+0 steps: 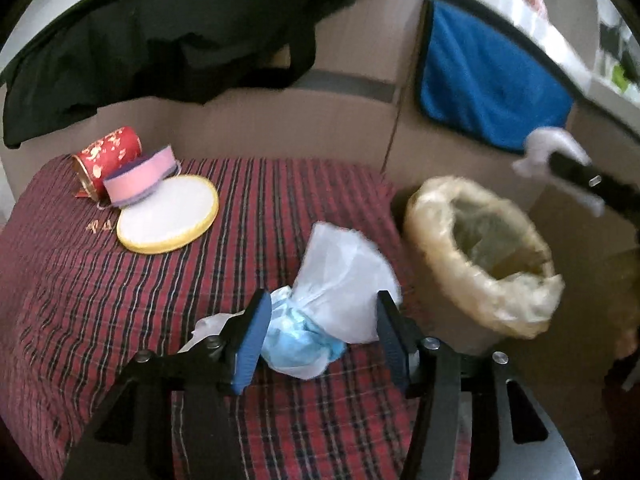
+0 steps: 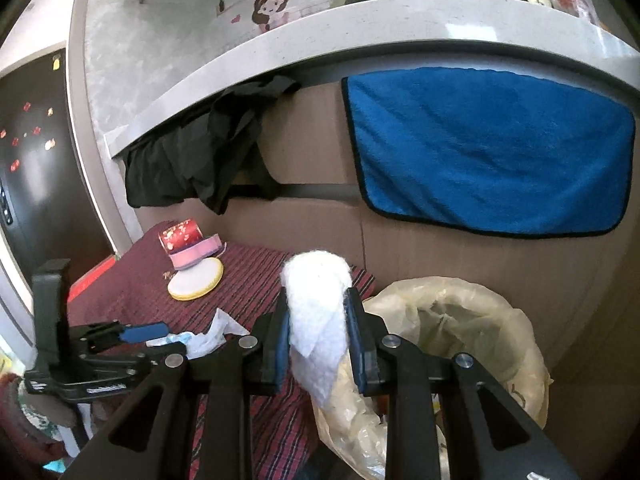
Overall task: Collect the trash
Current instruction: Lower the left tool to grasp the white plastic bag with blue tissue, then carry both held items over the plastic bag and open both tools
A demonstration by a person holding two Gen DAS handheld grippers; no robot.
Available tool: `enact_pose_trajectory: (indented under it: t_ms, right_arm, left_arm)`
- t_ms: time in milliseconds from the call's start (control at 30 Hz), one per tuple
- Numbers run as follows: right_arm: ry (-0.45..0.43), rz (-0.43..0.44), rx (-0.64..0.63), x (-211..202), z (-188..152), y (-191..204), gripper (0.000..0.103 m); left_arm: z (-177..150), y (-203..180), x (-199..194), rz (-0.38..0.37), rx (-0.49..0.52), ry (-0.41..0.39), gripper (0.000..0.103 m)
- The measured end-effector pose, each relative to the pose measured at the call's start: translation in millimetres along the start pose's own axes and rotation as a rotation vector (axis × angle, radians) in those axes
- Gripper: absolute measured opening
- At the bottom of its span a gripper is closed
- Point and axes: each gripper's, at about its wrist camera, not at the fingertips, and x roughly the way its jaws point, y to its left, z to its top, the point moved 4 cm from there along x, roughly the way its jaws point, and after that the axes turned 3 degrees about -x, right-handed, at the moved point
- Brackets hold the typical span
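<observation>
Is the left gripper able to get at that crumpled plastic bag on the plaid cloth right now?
Probably yes. The left gripper is open, its fingers already either side of the plastic bag, and nothing lies between them. The right gripper is busy holding the white tissue.

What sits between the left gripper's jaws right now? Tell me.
A crumpled white plastic bag with blue wadding, lying on the plaid tablecloth; the left gripper is open around it. Left wrist view shows it.
</observation>
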Motion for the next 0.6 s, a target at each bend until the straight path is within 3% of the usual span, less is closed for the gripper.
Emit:
enact_pose_trajectory:
  t_ms: [100,300,367,433,467,600]
  right_arm:
    - [0.011,0.004,-0.015,2.4,-1.0,5.3,0.023]
    - [0.034,0.013,-0.033,7.4,-4.9,14.0,0.023]
    - [0.037,0.017,-0.035,7.8,-5.9,16.9,0.023]
    - [0.034,0.019,-0.040,6.0,-6.0,19.4,0.023]
    - [0.032,0.018,-0.042,4.9,-5.6,20.4,0.023]
    - [0.015,0.014,-0.040,-1.0,-1.9,21.2,0.023]
  left_arm:
    - [0.1,4.7,10.5,0.052,-0.002,0.007,0.055]
    - [-0.1,20.0,25.8,0.055,-0.100,0.078,0.057]
    - [0.3,27.0,21.4,0.036,-0.166,0.077,0.051]
    - [1.7,31.2,11.9,0.032,-0.207,0.059,0.042]
    - [3.6,32.8,4.1,0.034,-0.220,0.038,0.034]
    - [18.4,26.4,-28.7,0.039,-0.213,-0.070,0.031]
